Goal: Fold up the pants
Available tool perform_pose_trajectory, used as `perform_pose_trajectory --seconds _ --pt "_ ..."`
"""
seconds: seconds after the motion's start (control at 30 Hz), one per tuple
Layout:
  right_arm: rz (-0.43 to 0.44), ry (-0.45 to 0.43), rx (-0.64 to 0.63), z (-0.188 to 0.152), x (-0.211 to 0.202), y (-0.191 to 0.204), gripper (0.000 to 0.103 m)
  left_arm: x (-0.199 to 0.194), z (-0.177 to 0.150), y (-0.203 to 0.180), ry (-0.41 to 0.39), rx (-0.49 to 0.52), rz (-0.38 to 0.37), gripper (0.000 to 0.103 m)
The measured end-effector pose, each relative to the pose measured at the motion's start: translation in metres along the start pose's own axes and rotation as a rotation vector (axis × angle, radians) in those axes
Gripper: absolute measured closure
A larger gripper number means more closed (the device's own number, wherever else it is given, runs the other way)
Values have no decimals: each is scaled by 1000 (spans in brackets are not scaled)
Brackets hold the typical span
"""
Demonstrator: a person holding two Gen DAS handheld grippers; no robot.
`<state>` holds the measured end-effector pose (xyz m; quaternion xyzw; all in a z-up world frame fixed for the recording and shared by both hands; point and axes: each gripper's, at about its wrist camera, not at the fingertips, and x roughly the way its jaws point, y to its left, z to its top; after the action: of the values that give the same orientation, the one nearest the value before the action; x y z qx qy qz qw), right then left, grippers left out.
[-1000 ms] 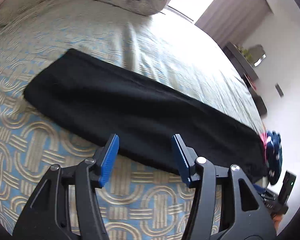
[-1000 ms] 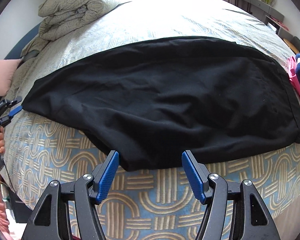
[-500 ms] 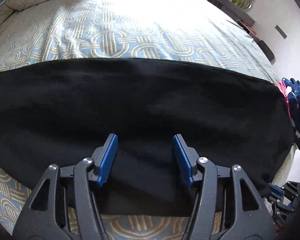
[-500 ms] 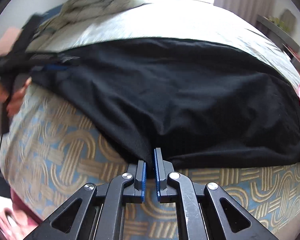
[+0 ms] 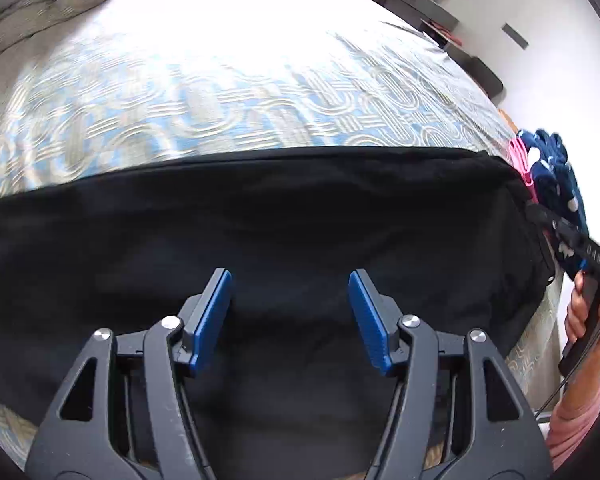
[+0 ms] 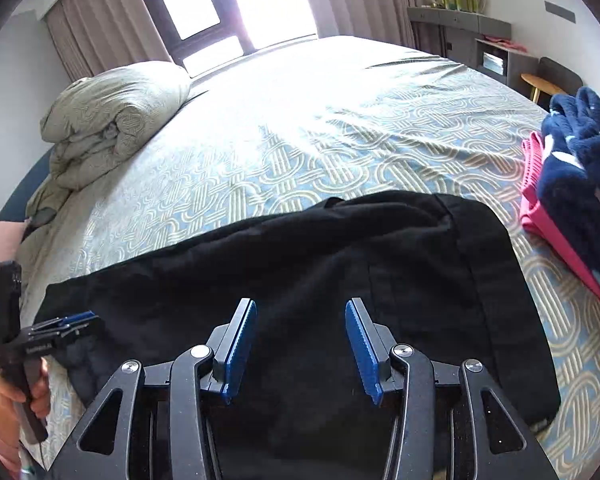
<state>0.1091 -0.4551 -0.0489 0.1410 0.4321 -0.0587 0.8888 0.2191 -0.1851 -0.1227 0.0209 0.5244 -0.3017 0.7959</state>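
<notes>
The black soft-cloth pants (image 6: pixel 300 280) lie as one long doubled strip across the patterned blue-and-beige bedspread (image 6: pixel 300 152). Both the left gripper (image 5: pixel 290 312) and right gripper (image 6: pixel 300 344) hover spread, holding nothing. Judging by that strip, the crosswise folds remain.

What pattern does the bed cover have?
The bed cover shows interlocking beige loops on light blue, clearest in the right wrist view.

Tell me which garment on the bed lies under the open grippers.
The black pants, spread flat beneath both grippers; the navy fleece and pink garment sit stacked off to the right.
</notes>
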Motion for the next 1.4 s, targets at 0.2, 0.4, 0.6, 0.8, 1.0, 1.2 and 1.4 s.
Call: perform_pose_trajectory --seconds 0.2,0.4,0.6,0.8,1.0,1.2,1.4 --pt "-178 103 -67 30 64 -7 83 37 35 -37 -33 139 113 36" --pt "-160 67 42 41 69 -43 88 47 64 -33 -46 144 176 33" --pt "-279 -12 -86 15 34 -6 82 1 42 -29 -100 98 64 33" --pt "-312 -66 -151 4 3 31 68 -52 9 -25 -195 88 114 28" --pt "-264 -141 -195 -3 -31 72 68 -94 -14 -3 -264 15 125 23" --pt "-243 -228 -296 -13 -62 126 68 -129 -41 32 -319 -41 193 22" --pt "-157 -212 -343 -23 -65 178 66 -155 -77 78 -328 -143 204 22"
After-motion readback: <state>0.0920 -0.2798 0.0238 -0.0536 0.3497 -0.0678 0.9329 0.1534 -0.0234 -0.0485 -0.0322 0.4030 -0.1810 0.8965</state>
